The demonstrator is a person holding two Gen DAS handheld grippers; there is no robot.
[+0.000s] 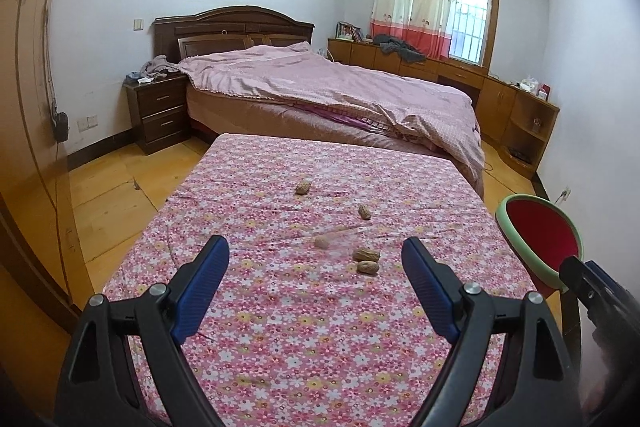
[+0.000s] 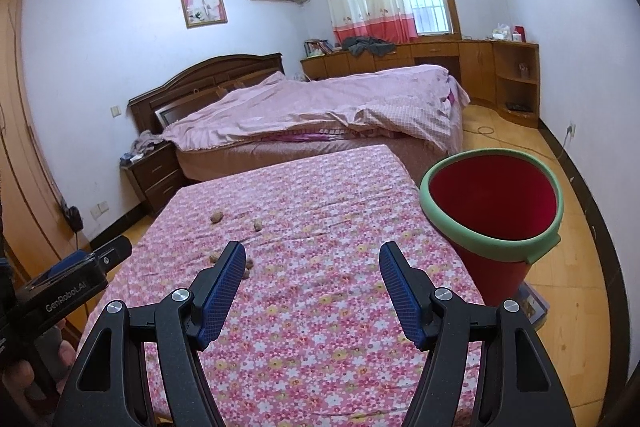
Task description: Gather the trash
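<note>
While both stand wide open and empty, the left hand-held gripper (image 1: 315, 255) points straight at the peanuts (image 1: 366, 261) on the table (image 1: 304, 339) — the nearest pair just ahead, slightly right, long axes crosswise. The right hand-held gripper (image 2: 312, 261) has them off to its left, so the left seems nearer. Only the right view shows the whole red bin (image 2: 496, 247) beside the table's right edge.

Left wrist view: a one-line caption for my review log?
Open left gripper above five peanut shells on floral tablecloth, red bin at right.
</note>
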